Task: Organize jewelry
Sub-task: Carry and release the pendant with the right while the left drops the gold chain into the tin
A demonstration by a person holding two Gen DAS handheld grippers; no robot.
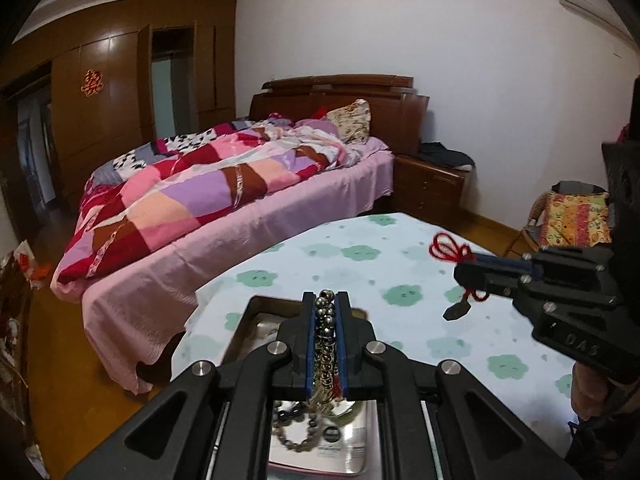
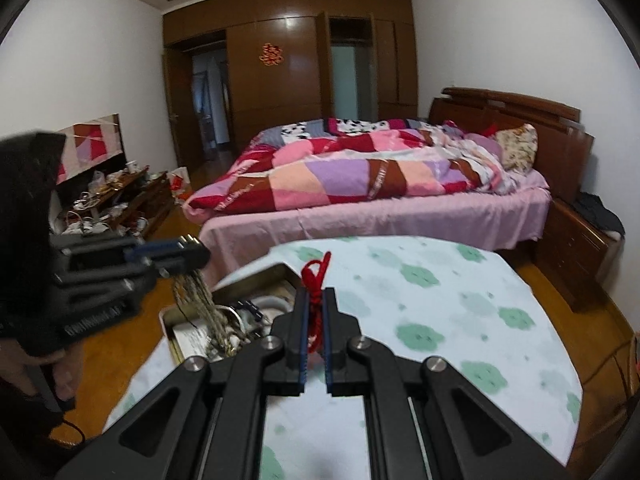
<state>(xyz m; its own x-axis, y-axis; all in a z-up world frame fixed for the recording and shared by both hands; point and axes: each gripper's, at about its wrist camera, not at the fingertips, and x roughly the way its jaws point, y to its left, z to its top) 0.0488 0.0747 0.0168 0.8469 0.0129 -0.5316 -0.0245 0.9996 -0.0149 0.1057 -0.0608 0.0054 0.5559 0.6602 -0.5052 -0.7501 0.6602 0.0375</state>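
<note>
Above a cloth-covered tabletop (image 1: 360,240), the left hand-held gripper (image 1: 325,300) pinches a beaded bracelet (image 1: 326,332) over a metal tin (image 2: 240,280), while the right hand-held gripper (image 2: 315,300) clamps a red-corded pendant (image 1: 456,311).

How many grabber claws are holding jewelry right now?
2. The left gripper pinches a beaded bracelet above the metal tin. The right gripper pinches a red cord necklace over the table.

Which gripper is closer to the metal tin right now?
Left. The left gripper hangs right over the metal tin, clamping a bead bracelet; the right gripper holds a red cord pendant off beside it.
</note>
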